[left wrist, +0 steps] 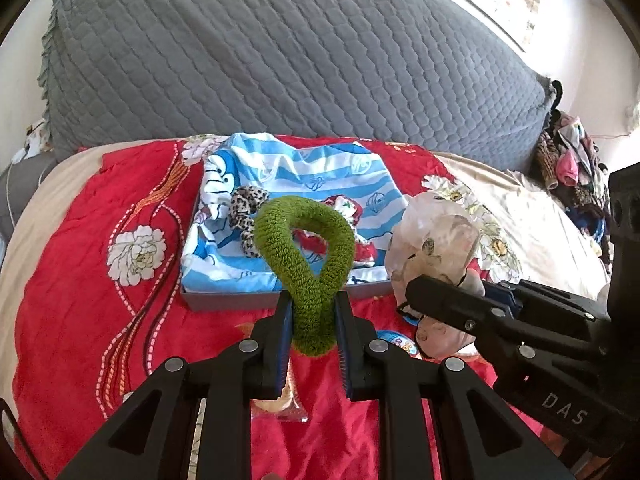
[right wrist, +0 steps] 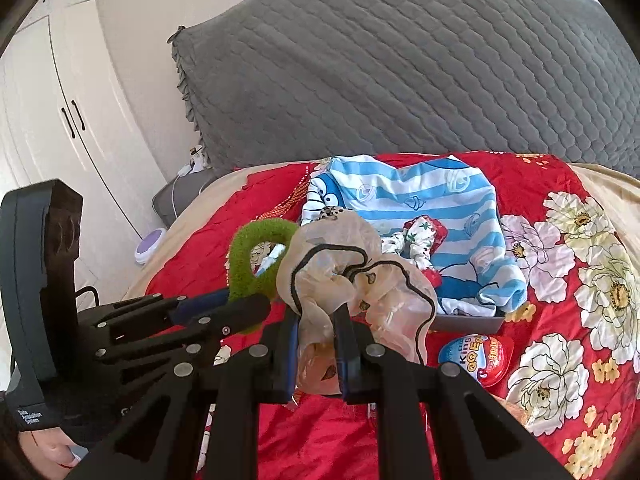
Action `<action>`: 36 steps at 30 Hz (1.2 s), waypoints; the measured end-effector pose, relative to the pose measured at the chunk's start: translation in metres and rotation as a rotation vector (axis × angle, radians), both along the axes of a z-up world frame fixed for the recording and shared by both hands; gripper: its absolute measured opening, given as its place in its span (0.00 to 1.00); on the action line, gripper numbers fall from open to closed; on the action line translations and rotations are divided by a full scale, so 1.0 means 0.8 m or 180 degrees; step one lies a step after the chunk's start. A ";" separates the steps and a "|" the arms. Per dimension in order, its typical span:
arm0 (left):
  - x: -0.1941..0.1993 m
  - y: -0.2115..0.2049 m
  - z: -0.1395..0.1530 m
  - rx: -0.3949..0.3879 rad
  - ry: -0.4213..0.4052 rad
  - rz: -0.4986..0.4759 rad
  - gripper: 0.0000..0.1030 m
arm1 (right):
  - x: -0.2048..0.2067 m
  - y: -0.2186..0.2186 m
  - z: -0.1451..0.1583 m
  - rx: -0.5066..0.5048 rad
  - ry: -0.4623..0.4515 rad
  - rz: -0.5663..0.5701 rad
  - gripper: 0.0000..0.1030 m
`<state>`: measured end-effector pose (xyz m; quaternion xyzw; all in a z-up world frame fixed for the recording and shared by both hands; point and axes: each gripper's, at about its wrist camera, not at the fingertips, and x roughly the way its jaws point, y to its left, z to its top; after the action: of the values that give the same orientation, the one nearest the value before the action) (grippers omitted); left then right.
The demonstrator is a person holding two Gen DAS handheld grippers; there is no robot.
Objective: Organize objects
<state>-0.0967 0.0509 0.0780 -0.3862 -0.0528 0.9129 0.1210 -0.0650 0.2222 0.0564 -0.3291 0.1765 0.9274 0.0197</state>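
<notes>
My left gripper (left wrist: 313, 312) is shut on a fuzzy green scrunchie (left wrist: 308, 240) and holds it up in front of a grey box (left wrist: 224, 300) lined with a blue striped cartoon cloth (left wrist: 332, 172). A leopard scrunchie (left wrist: 246, 208) and a red-and-white scrunchie (left wrist: 360, 216) lie in the box. My right gripper (right wrist: 316, 328) is shut on a sheer cream scrunchie with black trim (right wrist: 344, 276), held to the right of the green one (right wrist: 256, 256). The right gripper also shows in the left wrist view (left wrist: 460, 300).
The box sits on a red floral blanket (left wrist: 100, 240) on a bed. A Kinder egg (right wrist: 476, 356) lies near the box's front right corner. A grey quilted cushion (left wrist: 280, 48) rises behind. Clothes (left wrist: 568, 160) pile at the right; white wardrobe doors (right wrist: 60, 120) stand at the left.
</notes>
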 end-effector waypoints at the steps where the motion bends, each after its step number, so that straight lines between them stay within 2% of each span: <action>1: -0.002 0.001 -0.001 -0.0004 0.0002 -0.0003 0.20 | 0.001 0.000 0.000 -0.0008 0.0001 -0.0006 0.15; 13: -0.017 0.003 -0.005 -0.0023 -0.0002 0.0002 0.20 | -0.003 0.006 -0.004 -0.0028 -0.0023 -0.0042 0.15; 20: -0.036 0.002 -0.009 -0.0011 -0.0011 0.0014 0.20 | -0.024 0.011 -0.010 0.0027 -0.0070 -0.0034 0.15; 36: -0.092 0.012 -0.030 0.0027 -0.0077 0.0033 0.20 | -0.068 0.063 -0.027 0.0033 -0.0145 -0.0147 0.15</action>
<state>-0.1705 0.0605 0.0539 -0.3965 -0.0601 0.9085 0.1172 -0.1193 0.2726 0.0349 -0.3458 0.1788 0.9199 0.0467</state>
